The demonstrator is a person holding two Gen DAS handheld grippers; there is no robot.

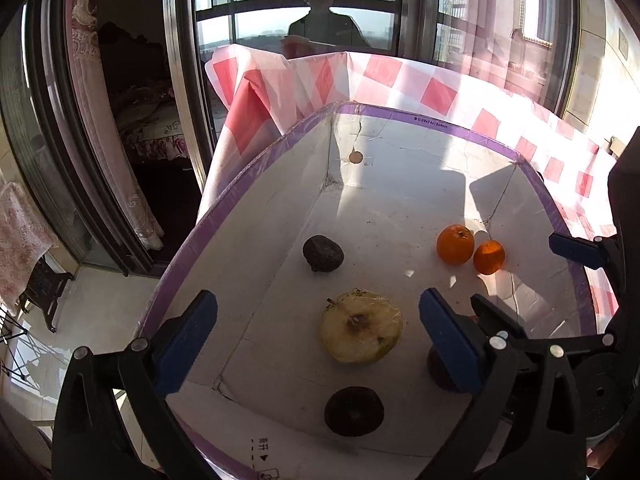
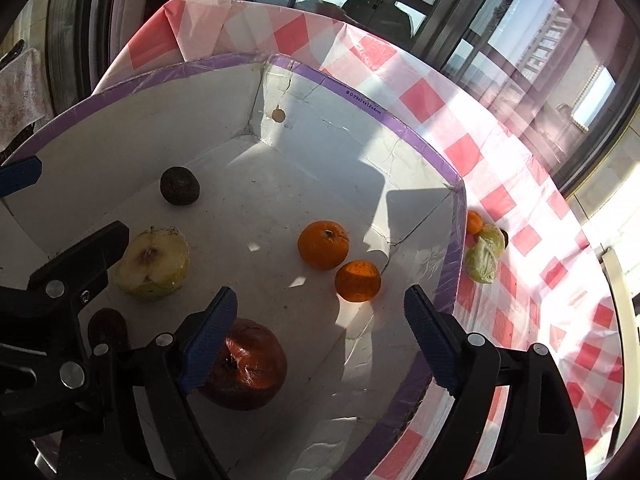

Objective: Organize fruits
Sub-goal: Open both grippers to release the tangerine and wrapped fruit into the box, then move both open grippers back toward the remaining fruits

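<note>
Both jaws spread empty, shrivelled red fruit [image 2: 246,364], wrapped apple half [image 1: 361,327]

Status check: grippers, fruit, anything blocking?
Left hand-held gripper and right hand-held gripper open, empty, over box. Six fruits inside; fruit cluster outside on tablecloth. Box wall between.

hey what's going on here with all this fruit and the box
A person holds two grippers over a white box with a purple rim, sorting fruit into it. Both the left gripper and right gripper are open and empty. Inside lie two oranges, a wrapped apple half, a reddish fruit and two dark fruits. A few fruits lie outside on the checked tablecloth.
</note>
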